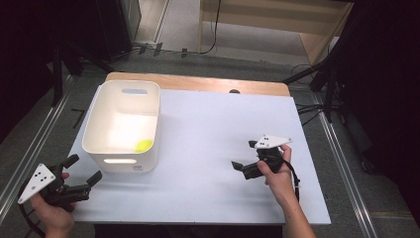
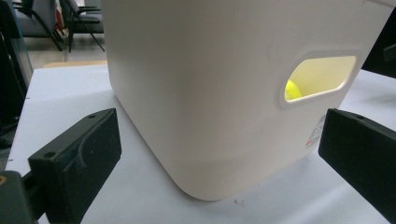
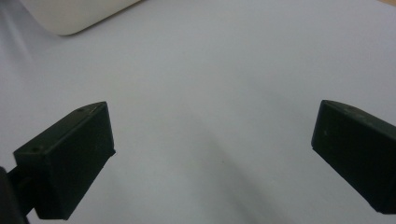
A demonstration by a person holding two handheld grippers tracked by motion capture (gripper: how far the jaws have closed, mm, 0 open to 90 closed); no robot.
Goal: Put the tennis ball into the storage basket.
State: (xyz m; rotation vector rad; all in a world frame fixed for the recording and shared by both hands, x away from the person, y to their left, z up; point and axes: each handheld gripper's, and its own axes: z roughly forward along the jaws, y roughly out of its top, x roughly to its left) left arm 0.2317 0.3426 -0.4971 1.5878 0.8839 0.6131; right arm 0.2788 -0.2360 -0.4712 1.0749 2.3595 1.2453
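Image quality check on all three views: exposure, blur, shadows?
High view: surroundings nearly black, white bin floor blown out around the yellow ball, white table evenly lit. Left gripper view: bin wall sharp, handle cutout glows yellow, left claw soft-edged close up. Right gripper view: right claw blurred, faint soft shadow on the tabletop between its jaws.

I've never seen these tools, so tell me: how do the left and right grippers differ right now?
The left gripper sits at the table's near left corner, its jaws aimed at the white bin; the right gripper hovers over bare white table, well right of the bin. The left gripper looks at the bin's handle slot, with a yellow ball inside; the right gripper faces empty surface. Both are open and hold nothing.
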